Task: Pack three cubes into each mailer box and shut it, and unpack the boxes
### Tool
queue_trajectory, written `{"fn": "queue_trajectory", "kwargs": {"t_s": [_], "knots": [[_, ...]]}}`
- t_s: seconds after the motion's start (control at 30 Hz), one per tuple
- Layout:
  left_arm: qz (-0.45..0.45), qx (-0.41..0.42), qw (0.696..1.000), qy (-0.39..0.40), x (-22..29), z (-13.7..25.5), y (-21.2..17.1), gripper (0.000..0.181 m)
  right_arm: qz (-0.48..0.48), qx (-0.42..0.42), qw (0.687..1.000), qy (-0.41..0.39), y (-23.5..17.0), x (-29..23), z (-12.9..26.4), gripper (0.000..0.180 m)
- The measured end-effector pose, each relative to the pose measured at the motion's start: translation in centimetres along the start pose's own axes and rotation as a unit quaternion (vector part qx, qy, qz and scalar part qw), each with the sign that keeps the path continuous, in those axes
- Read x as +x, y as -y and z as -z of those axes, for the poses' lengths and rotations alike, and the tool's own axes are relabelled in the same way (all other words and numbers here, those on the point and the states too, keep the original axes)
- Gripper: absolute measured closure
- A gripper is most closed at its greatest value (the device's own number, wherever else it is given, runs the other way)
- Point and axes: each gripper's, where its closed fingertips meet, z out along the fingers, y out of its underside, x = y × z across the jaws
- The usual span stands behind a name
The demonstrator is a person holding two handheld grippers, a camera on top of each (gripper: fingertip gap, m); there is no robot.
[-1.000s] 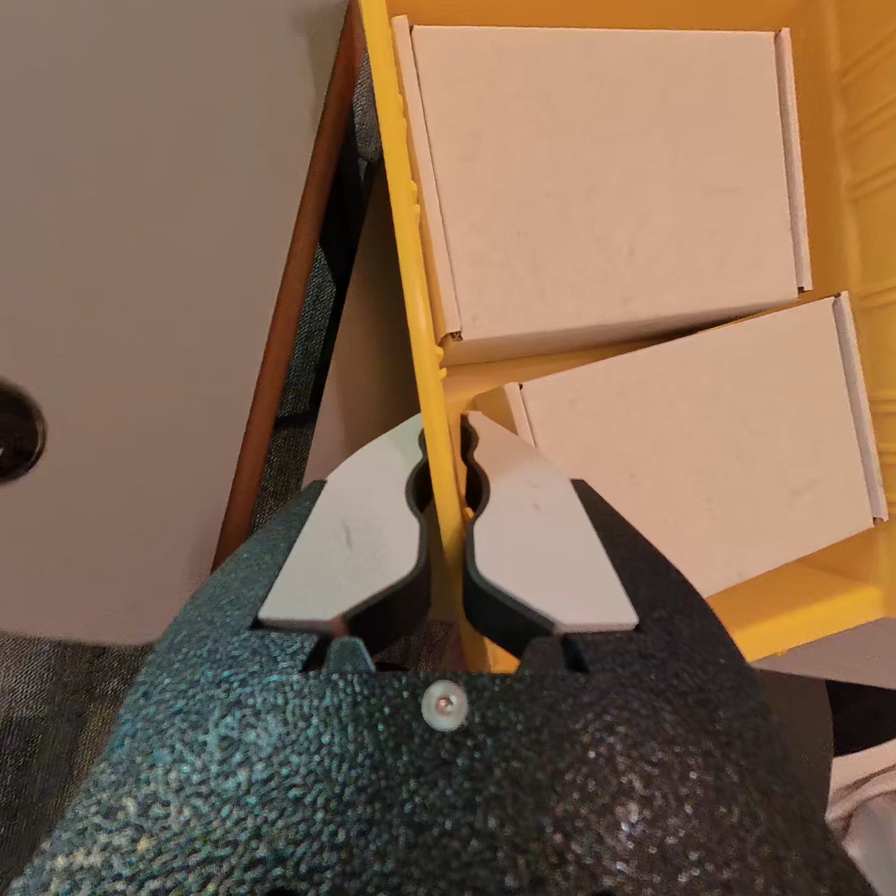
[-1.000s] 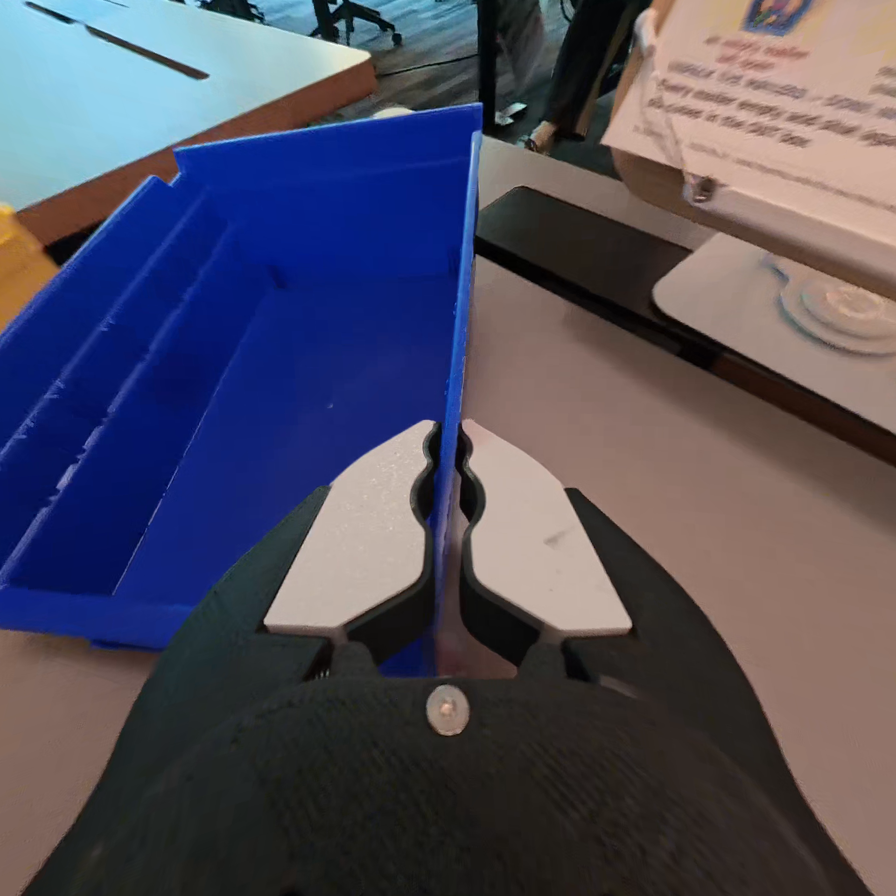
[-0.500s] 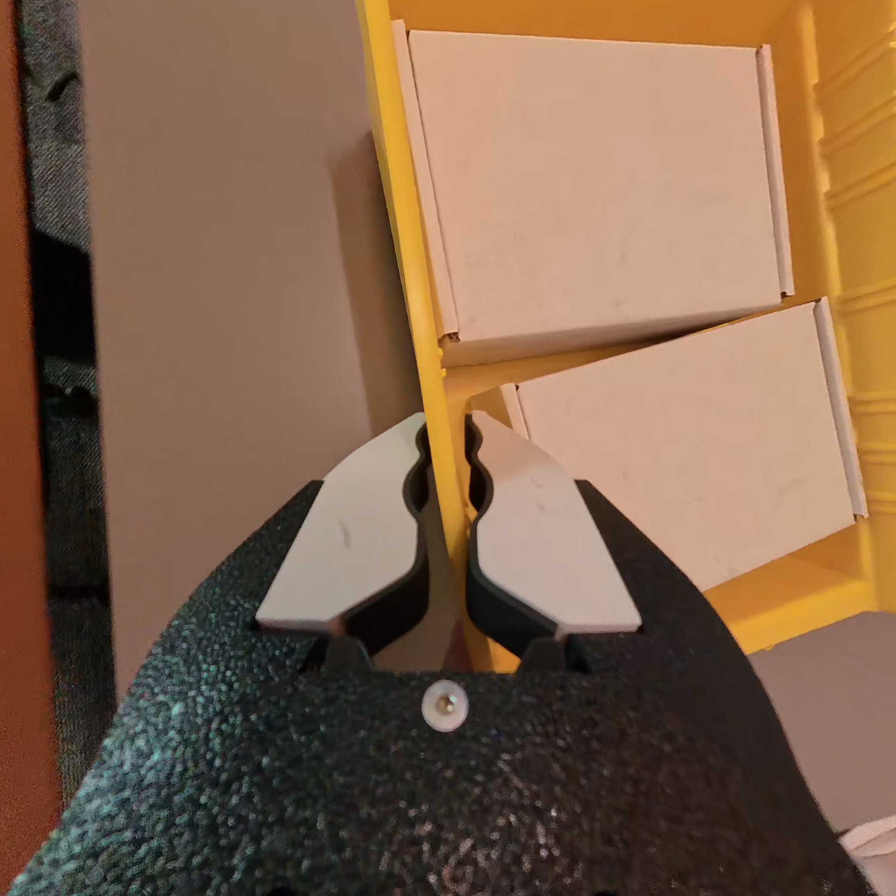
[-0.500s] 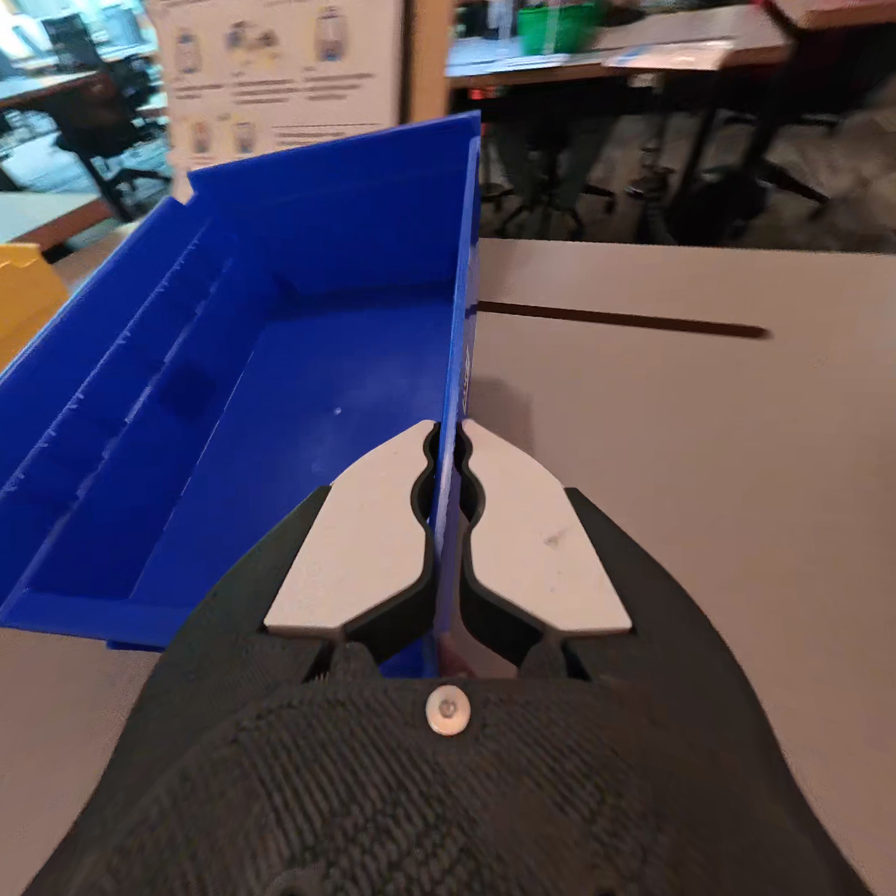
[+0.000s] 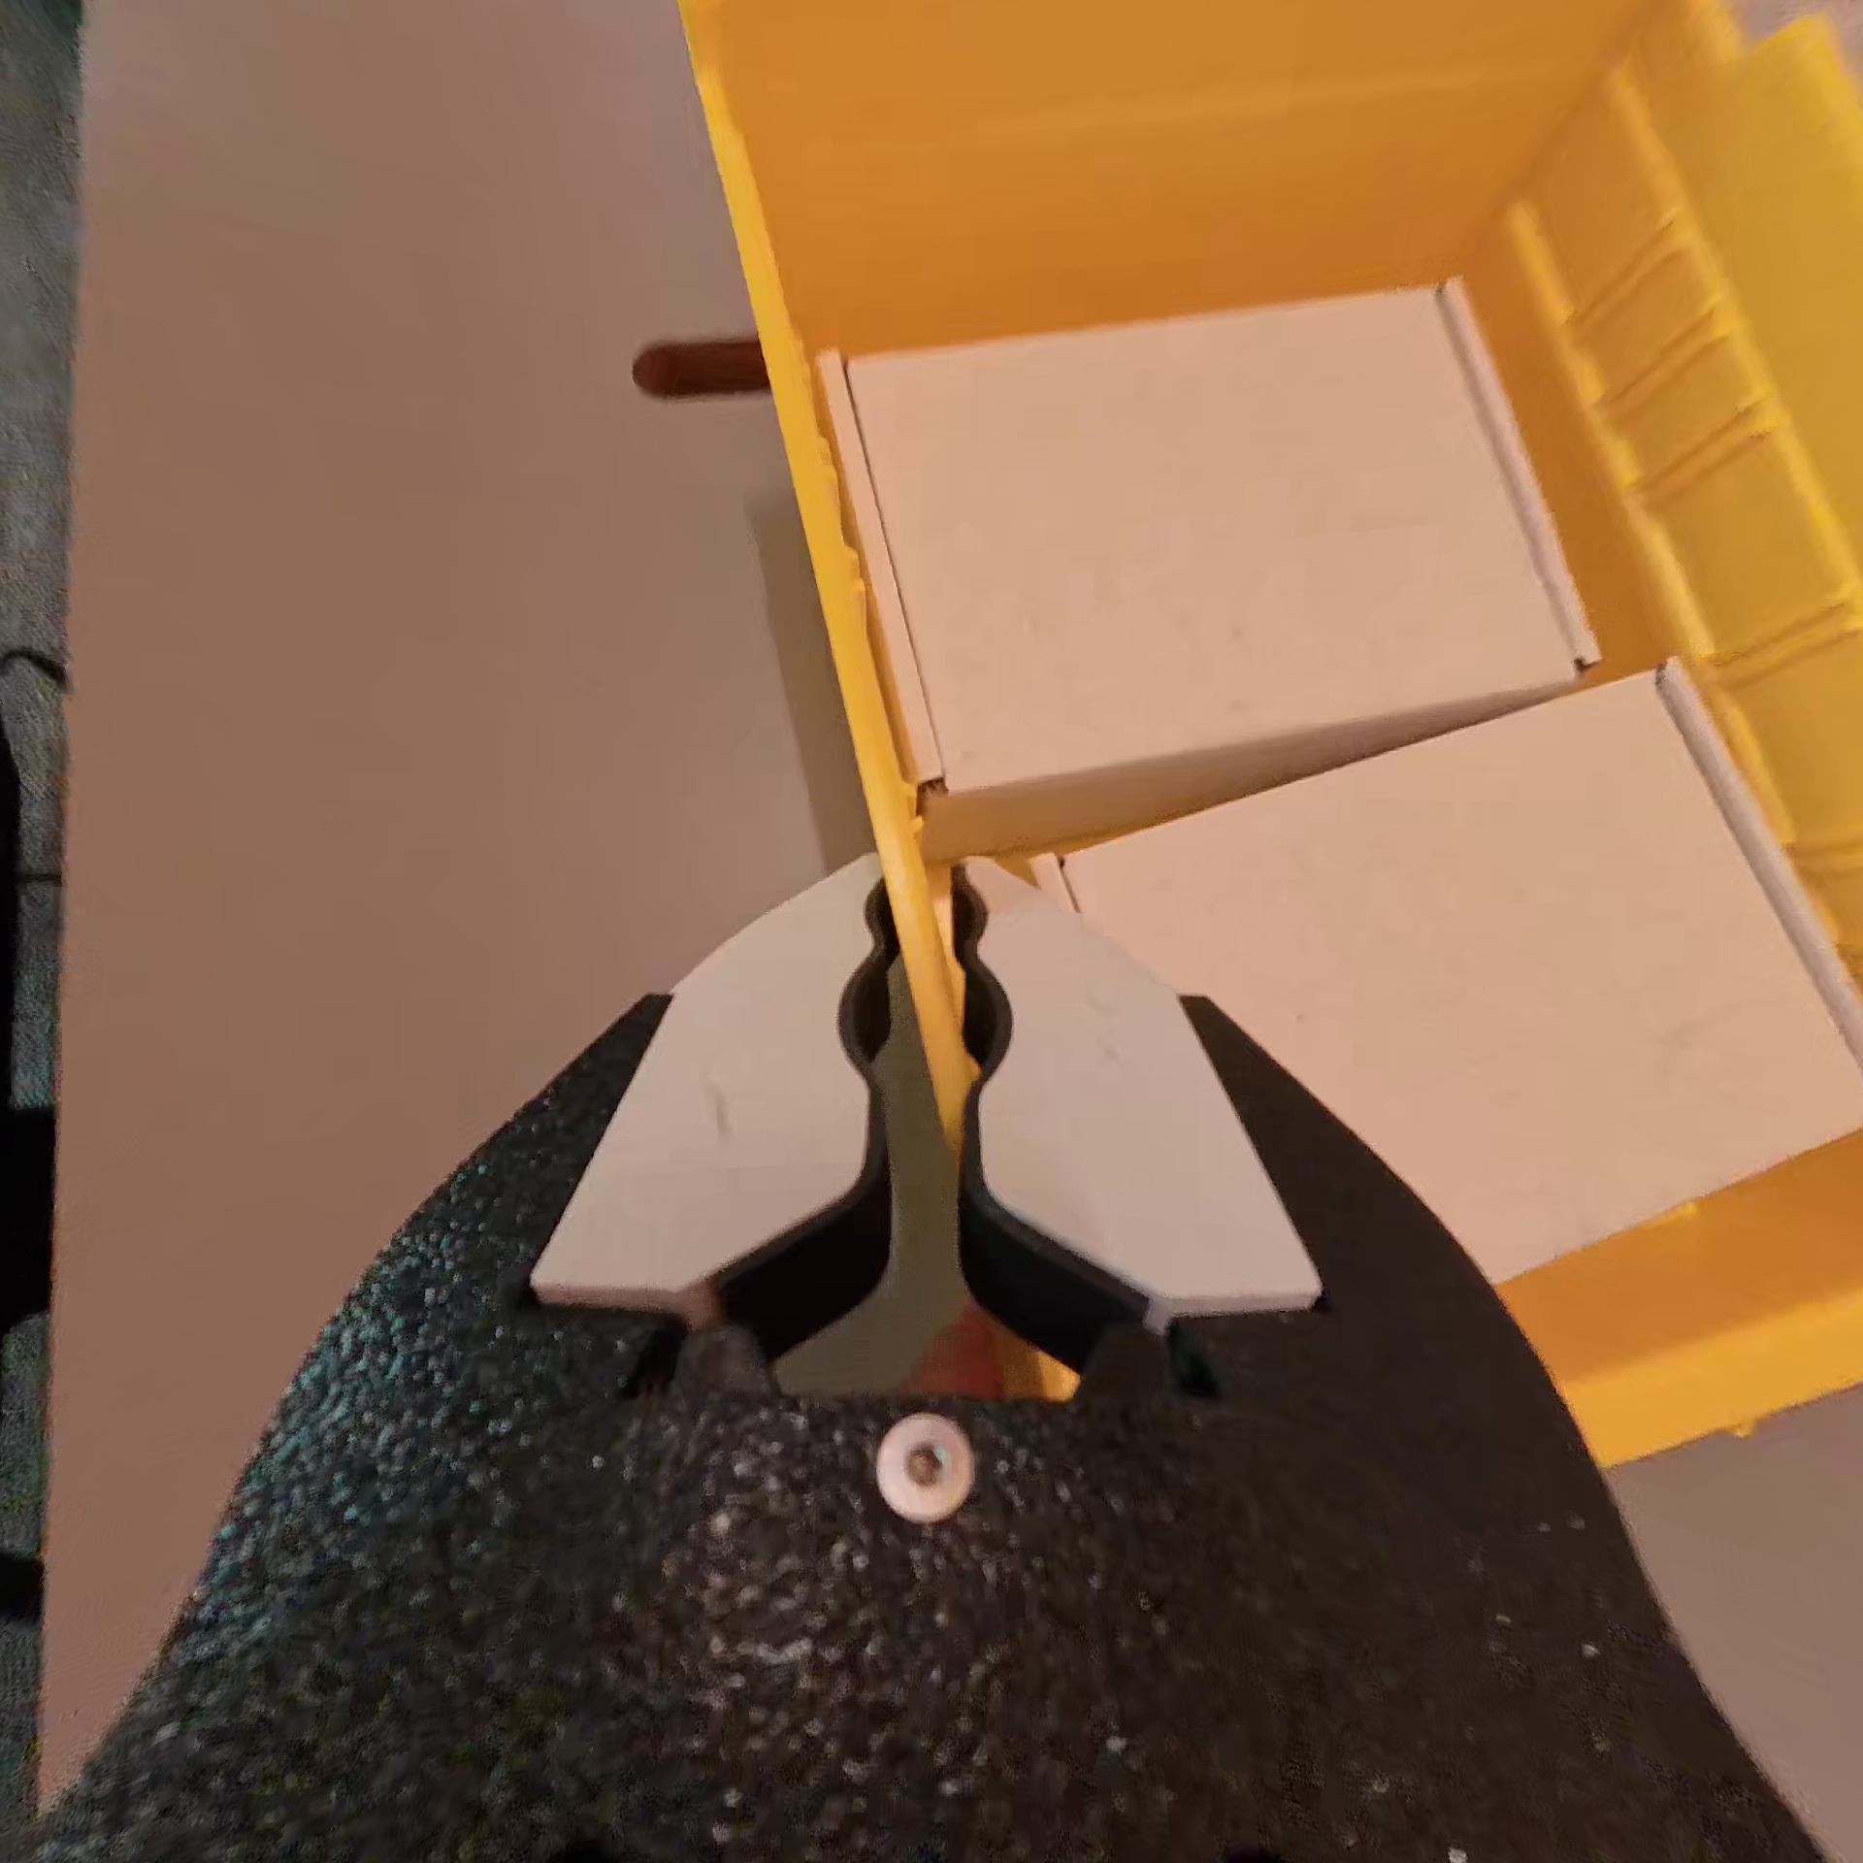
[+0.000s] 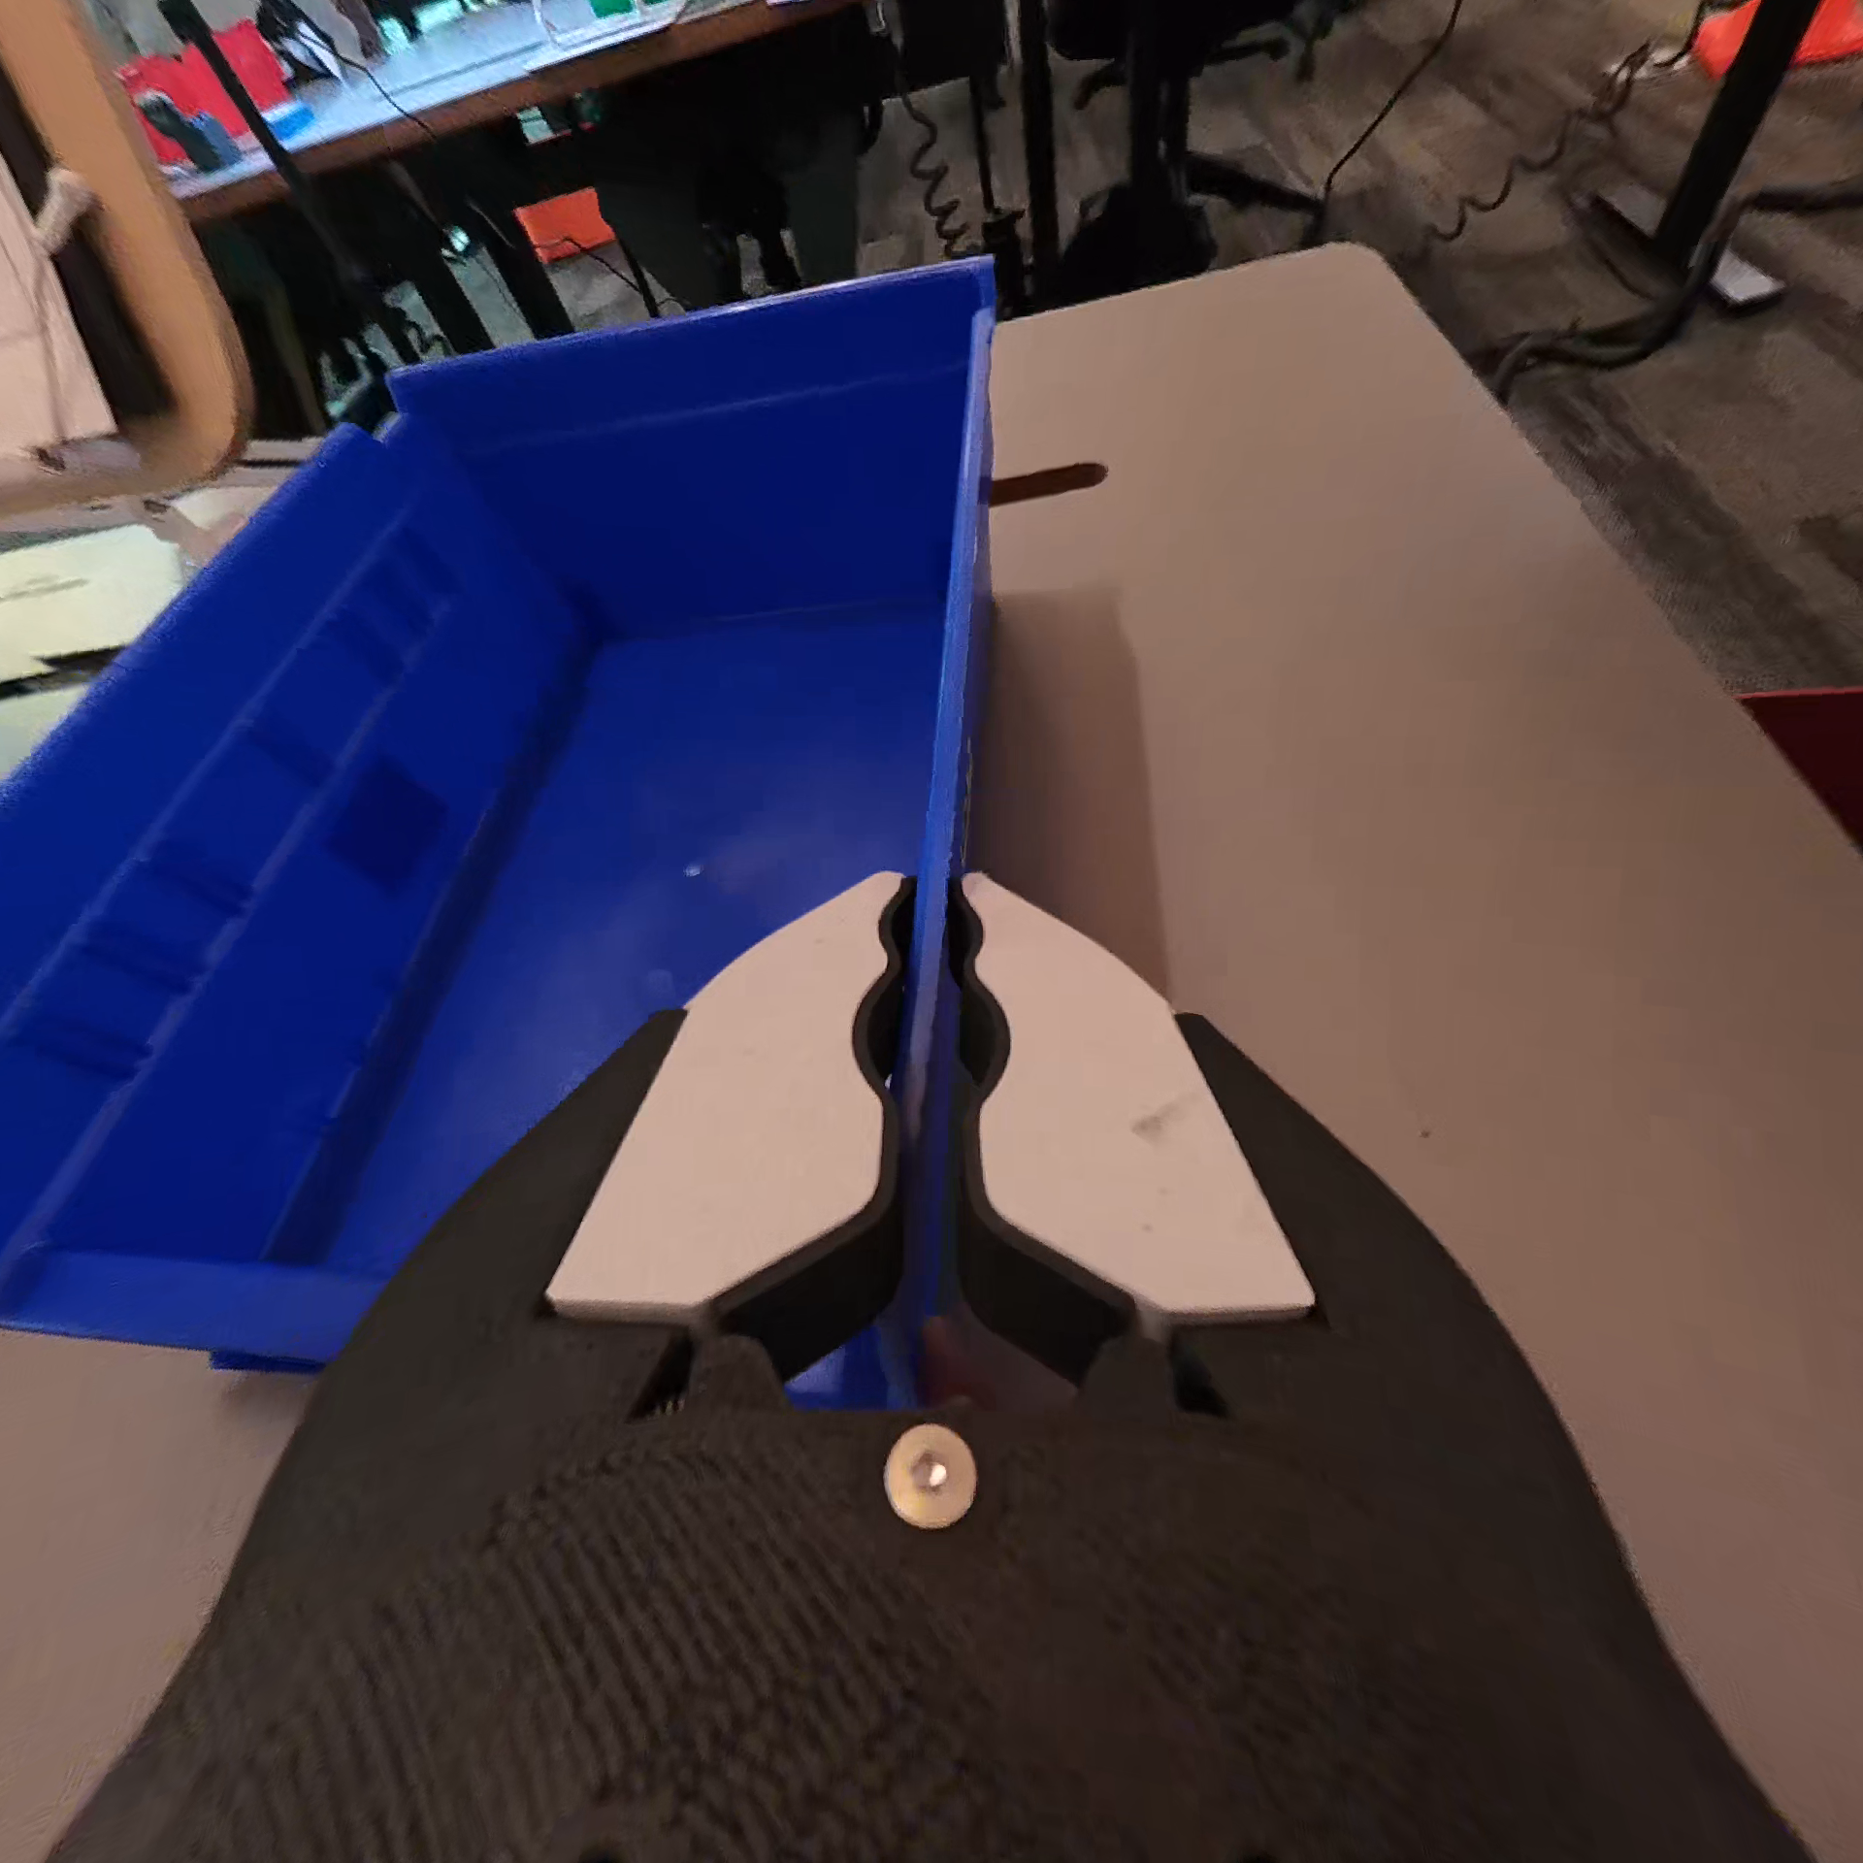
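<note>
My left gripper (image 5: pixel 922 887) is shut on the left wall of a yellow bin (image 5: pixel 1109 171). Two closed white mailer boxes lie in the bin: one at the far end (image 5: pixel 1200 544), one nearer (image 5: pixel 1452 988), tilted against it. My right gripper (image 6: pixel 938 892) is shut on the right wall of an empty blue bin (image 6: pixel 706 504). Both bins are over a grey table. No cubes are in view.
The grey table (image 6: pixel 1311 706) has a dark slot (image 6: pixel 1048 479) beside the blue bin; the slot also shows in the left wrist view (image 5: pixel 696 368). A red object (image 6: pixel 1815 746) sits at the table's right edge. Desks, chairs and cables stand beyond the table. Left tips to right tips: about 80 centimeters. The right tips stand about 30 centimeters off the dark slot (image 6: pixel 1048 479).
Both grippers have swung round with their bins still clamped. The background behind the blue bin has shifted from a board and desks to open floor. The yellow bin now sits over the table with the slot.
</note>
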Motion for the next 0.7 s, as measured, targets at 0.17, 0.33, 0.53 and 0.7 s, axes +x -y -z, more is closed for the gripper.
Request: {"fn": "queue_trajectory", "kwargs": {"t_s": [0.17, 0.33, 0.53, 0.7], "knots": [[-0.095, 0.055, 0.992, 0.062, -0.8, 3.5, 3.3, 0.131, 0.009, 0.017, 1.0, 0.006, 0.7, -1.8, -0.9, 0.14], [-0.314, -0.002, 0.946, -0.076, 6.4, 6.0, 1.1, 0.084, 0.064, 0.063, 0.995, -0.033, 0.4, -4.4, 2.6, 0.078], [-0.502, -0.095, 0.856, -0.083, 9.5, 4.8, -0.7, 0.079, 0.163, 0.078, 0.974, 0.137, -1.0, -15.4, 5.3, 0.051], [-0.511, -0.18, 0.83, -0.131, 12.0, 1.8, -2.0, 0.073, 0.161, 0.074, 0.96, 0.218, -1.2, -19.3, 6.2, 0.053]]}}
